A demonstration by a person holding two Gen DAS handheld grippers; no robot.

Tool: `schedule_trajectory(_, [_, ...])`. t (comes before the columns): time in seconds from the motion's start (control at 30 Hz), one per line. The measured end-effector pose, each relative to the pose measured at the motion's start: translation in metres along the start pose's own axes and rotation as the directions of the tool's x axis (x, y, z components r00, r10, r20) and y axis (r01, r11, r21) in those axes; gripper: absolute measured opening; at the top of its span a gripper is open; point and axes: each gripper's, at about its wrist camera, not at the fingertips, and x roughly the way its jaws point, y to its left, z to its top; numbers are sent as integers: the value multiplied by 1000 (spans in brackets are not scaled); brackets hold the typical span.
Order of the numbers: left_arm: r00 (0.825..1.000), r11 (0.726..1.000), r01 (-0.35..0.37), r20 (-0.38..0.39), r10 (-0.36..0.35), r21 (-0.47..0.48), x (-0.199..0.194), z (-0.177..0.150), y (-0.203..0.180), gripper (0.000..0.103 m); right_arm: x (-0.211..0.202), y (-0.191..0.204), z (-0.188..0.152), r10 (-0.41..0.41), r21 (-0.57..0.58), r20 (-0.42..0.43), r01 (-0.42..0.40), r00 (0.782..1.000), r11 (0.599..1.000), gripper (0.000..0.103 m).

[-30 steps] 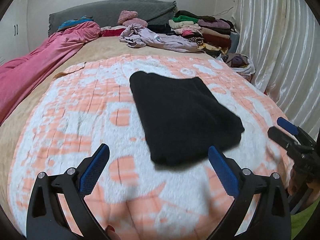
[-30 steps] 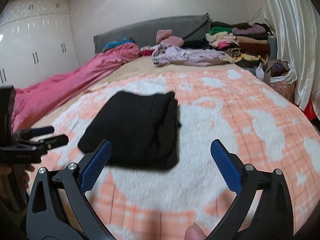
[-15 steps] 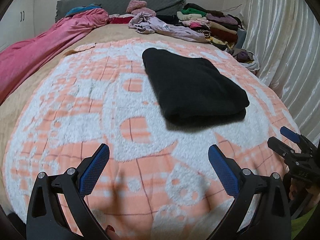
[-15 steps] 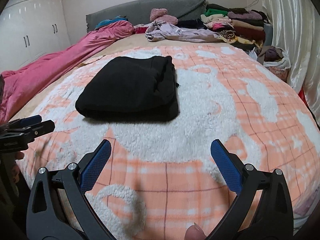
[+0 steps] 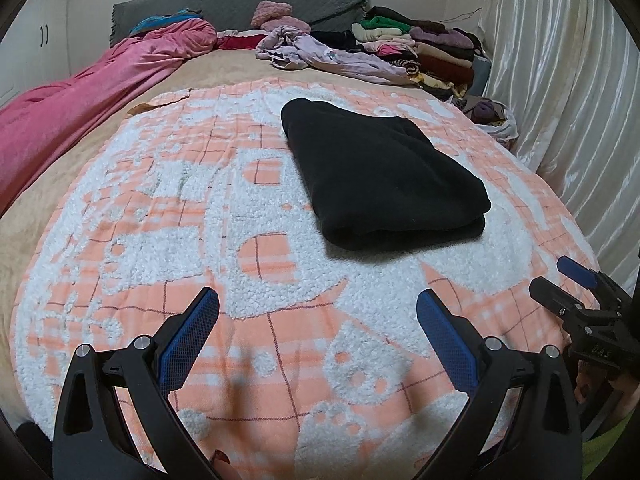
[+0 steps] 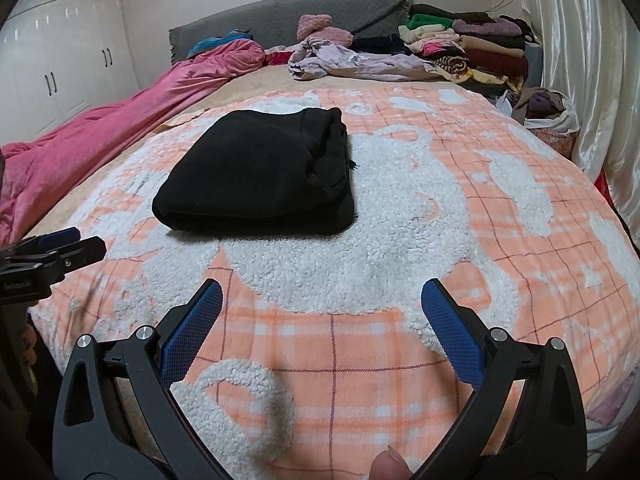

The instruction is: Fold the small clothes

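- Left wrist view: left tongs (image 5: 318,322) spread wide, blue-padded fingers (image 5: 188,338) apart, gripping nothing, hovering over the fluffy orange-and-white checked blanket (image 5: 168,216) on the bed.
- Ahead of the left tongs and slightly to the right, well apart from the fingertips: thick black fleece garment folded into a rectangle (image 5: 380,176), lying flat on the blanket, folded edge facing the tongs.
- Right tongs (image 5: 564,284) visible at the right edge, level with the left tongs, fingers apart and empty, clear of the garment.
- Far beyond the garment: crumpled lilac garment (image 5: 332,56), tall stack of folded multicoloured clothes (image 5: 424,52) to the right of it, rumpled pink satin quilt (image 5: 92,96) running along the left side, grey padded headboard (image 5: 232,4) behind.
- White pleated curtain (image 5: 560,80) along the right.
- Right wrist view: right tongs (image 6: 322,320) likewise wide open over the blanket (image 6: 460,208), nothing between the fingers.
- Black folded garment (image 6: 260,176) ahead and to the left of the right tongs, well apart, layered open edges turned to the right.
- Left tongs (image 6: 60,248) poking in from the left edge, near the garment's closest corner but not touching.
- White wardrobe doors (image 6: 60,52) far left, behind the pink quilt (image 6: 120,128).
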Motion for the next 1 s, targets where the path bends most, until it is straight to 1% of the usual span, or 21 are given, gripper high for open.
schedule_trajectory(1.0, [1000,1000,1,-3,-1,-4,-4,1,0,99,-2,1,0,-5,-4,-2,5,1000,1000,94])
